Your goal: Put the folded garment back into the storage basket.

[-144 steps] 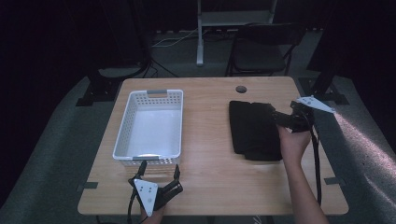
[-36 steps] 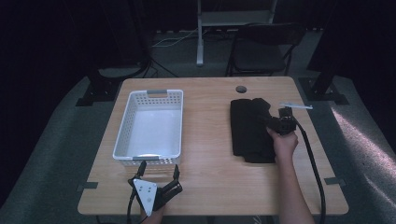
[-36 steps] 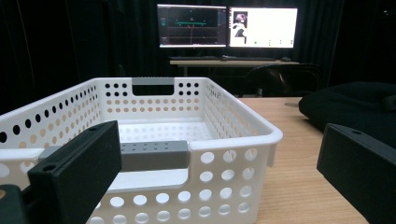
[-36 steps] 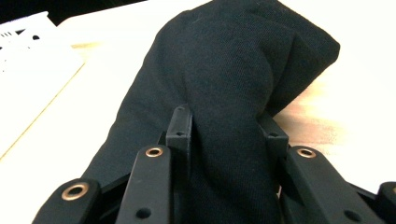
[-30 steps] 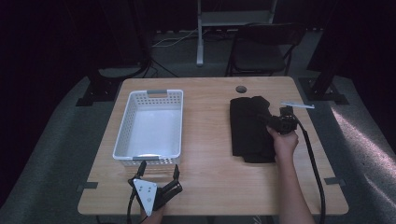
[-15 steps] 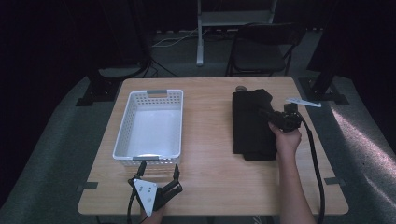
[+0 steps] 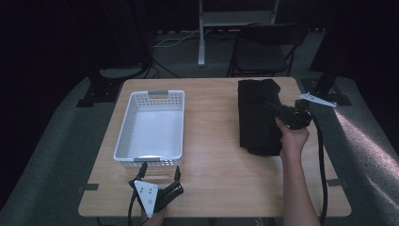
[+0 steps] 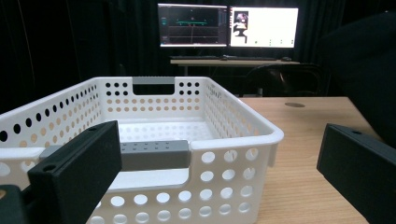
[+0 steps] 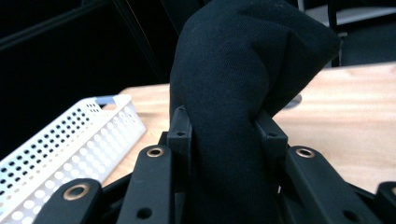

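A folded black cloth (image 7: 256, 115) lies on the right half of the wooden table (image 7: 216, 174). My right gripper (image 7: 275, 109) is shut on its right edge and holds a bunch of it lifted; in the right gripper view the black cloth (image 9: 243, 88) bulges up between the two jaws. A white perforated basket (image 7: 150, 127) stands empty on the left half. My left gripper (image 7: 160, 172) rests open at the table's front edge, pointing at the basket (image 8: 154, 140), with nothing between its jaws.
A chair (image 7: 261, 49) and stand legs sit beyond the table's far edge. Two lit monitors (image 8: 229, 25) glow on a desk in the left gripper view. A small round hole (image 8: 295, 104) marks the tabletop's far side. Bare wood lies between basket and cloth.
My right gripper has risen and moved toward the far side with the cloth's edge in it, pulling the cloth up and stretching it farther back. The left gripper has stayed put.
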A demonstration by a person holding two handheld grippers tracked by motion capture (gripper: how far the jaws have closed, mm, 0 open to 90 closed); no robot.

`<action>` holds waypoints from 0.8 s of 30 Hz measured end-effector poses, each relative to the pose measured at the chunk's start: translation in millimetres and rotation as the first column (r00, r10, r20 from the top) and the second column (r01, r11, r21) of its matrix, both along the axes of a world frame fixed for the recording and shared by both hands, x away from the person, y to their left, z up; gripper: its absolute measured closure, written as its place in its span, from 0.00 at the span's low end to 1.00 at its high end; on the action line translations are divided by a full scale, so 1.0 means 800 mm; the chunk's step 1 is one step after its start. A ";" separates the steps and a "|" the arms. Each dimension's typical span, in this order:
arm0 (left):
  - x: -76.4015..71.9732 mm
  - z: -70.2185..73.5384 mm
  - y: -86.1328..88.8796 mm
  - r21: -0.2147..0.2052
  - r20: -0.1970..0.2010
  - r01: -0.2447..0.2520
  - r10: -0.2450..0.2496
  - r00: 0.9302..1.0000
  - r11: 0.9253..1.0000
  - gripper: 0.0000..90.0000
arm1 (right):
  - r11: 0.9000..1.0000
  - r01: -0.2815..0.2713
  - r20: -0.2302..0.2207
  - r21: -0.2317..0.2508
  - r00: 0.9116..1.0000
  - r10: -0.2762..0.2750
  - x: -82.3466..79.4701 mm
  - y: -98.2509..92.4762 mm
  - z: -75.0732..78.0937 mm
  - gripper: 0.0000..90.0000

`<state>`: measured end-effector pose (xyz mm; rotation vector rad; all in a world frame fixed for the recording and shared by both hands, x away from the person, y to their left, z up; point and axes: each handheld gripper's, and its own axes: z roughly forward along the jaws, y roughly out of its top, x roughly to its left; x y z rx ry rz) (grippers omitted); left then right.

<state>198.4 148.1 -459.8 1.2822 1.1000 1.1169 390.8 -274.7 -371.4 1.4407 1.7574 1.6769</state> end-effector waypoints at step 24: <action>0.000 0.000 -0.001 0.004 -0.001 -0.004 0.004 1.000 1.000 0.01 | 0.997 0.046 0.225 0.066 0.973 -0.059 -0.045 -0.017 0.084 0.74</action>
